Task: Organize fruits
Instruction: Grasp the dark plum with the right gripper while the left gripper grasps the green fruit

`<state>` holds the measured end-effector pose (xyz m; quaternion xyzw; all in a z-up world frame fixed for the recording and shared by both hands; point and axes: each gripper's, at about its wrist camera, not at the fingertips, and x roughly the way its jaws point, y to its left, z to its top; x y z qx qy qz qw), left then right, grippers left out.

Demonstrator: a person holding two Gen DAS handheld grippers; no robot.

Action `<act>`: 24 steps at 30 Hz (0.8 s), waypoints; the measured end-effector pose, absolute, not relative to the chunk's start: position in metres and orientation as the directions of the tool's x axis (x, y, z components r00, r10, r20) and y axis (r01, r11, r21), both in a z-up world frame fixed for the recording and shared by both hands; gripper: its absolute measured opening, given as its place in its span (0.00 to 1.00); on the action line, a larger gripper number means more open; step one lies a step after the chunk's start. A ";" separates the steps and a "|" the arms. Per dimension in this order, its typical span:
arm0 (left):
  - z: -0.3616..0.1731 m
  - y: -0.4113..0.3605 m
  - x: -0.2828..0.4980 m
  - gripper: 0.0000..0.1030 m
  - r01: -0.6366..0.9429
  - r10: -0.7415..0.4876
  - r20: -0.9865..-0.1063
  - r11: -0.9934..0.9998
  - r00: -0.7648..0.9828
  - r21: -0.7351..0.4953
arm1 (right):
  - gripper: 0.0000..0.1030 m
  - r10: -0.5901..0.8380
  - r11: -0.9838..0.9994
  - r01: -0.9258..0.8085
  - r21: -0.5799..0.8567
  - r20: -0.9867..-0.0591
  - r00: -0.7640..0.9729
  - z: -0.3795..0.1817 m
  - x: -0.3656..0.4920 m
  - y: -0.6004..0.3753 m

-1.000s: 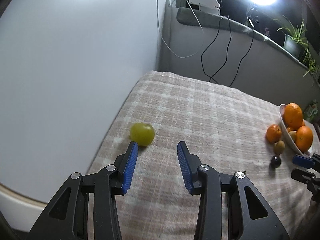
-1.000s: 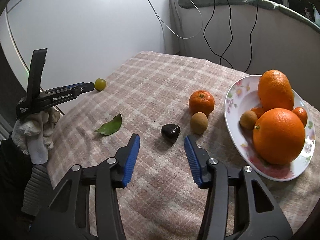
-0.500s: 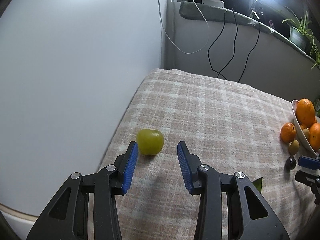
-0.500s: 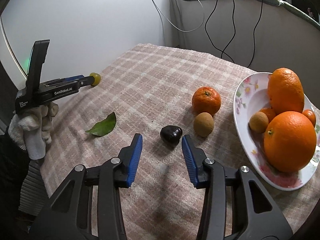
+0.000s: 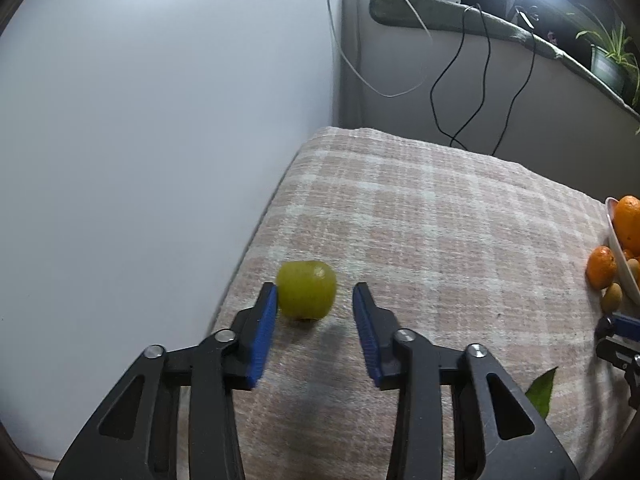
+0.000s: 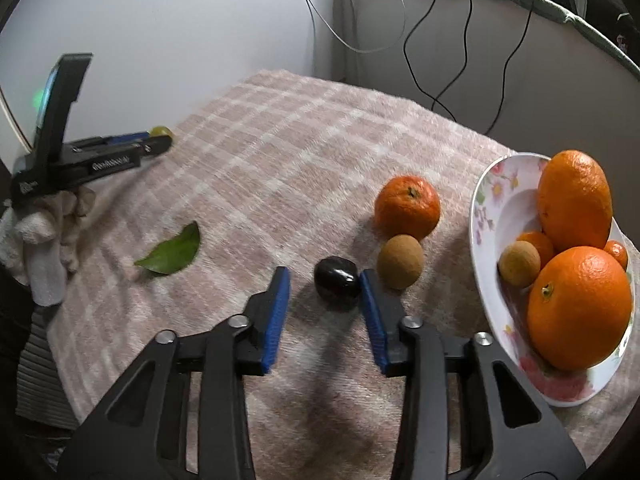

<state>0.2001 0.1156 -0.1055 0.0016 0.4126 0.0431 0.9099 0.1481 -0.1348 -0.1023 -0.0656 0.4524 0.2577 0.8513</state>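
A yellow-green fruit (image 5: 306,295) lies near the left edge of the plaid cloth, between the tips of my open left gripper (image 5: 315,298), against its left pad. My open right gripper (image 6: 324,282) straddles a dark plum (image 6: 336,283); the plum sits close to the right pad. A brown kiwi (image 6: 400,261) and a mandarin (image 6: 407,206) lie just beyond it. The flowered plate (image 6: 486,216) at right holds two big oranges (image 6: 574,198), a small brown fruit and small mandarins. The left gripper also shows in the right wrist view (image 6: 158,142).
A green leaf (image 6: 170,255) lies on the cloth between the two grippers. The cloth's left edge drops off beside a white wall (image 5: 140,120). Cables (image 5: 460,92) hang down the back wall. A potted plant (image 5: 608,60) stands on the ledge.
Both grippers have moved forward. The green fruit now sits between the left gripper's tips, and the plum now sits between the right gripper's tips. Both jaws stay open.
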 end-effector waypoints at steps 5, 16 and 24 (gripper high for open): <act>-0.106 0.123 0.203 0.27 -0.084 0.067 -0.752 0.996 0.656 0.016 | 0.25 0.374 0.862 -0.492 0.122 -0.807 0.457 -0.106 0.150 -0.136; -0.102 0.128 0.193 0.25 -0.079 0.016 -0.740 0.996 0.672 -0.050 | 0.25 0.406 0.858 -0.490 0.153 -0.787 0.465 -0.097 0.145 -0.141; -0.093 0.115 0.170 0.25 -0.029 -0.050 -0.719 0.995 0.693 -0.097 | 0.25 0.453 0.849 -0.489 0.200 -0.751 0.480 -0.080 0.132 -0.156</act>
